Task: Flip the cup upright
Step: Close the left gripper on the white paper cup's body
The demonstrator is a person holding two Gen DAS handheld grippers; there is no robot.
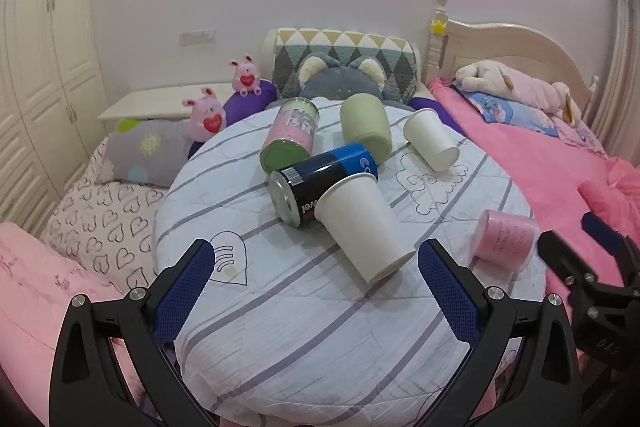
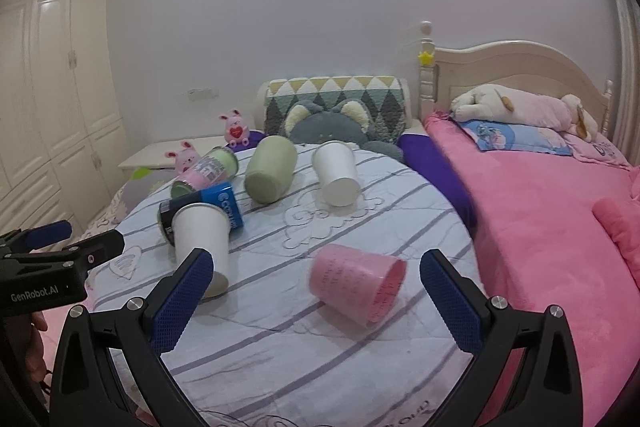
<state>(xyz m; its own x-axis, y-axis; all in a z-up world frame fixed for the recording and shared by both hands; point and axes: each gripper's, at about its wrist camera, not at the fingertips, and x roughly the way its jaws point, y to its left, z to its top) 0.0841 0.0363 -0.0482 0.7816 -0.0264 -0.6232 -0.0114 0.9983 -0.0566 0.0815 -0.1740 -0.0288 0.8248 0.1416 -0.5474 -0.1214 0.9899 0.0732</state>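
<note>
Your right gripper [image 2: 316, 291] hangs with its jaws spread wide and empty, and the pink cup [image 2: 358, 283] lies on its side between and just beyond them, mouth facing right, on the round quilted cushion [image 2: 280, 367]. Your left gripper [image 1: 312, 279] is equally wide open and holds nothing; the near white paper cup [image 1: 366, 227] lies just ahead of it, leaning against the blue can [image 1: 320, 183].

Judging by its look, the pink cup is thin, translucent plastic: light, a little springy, and smooth enough to slip. Take it across the side wall near the middle, not at the rim, which will likely flex. Squeeze gently; a hard pinch may buckle it. The cushion is soft, so expect the cup to roll or sink as you close. The paper cup will probably crush even more easily, so grip it low, near its stiffer base.
</note>
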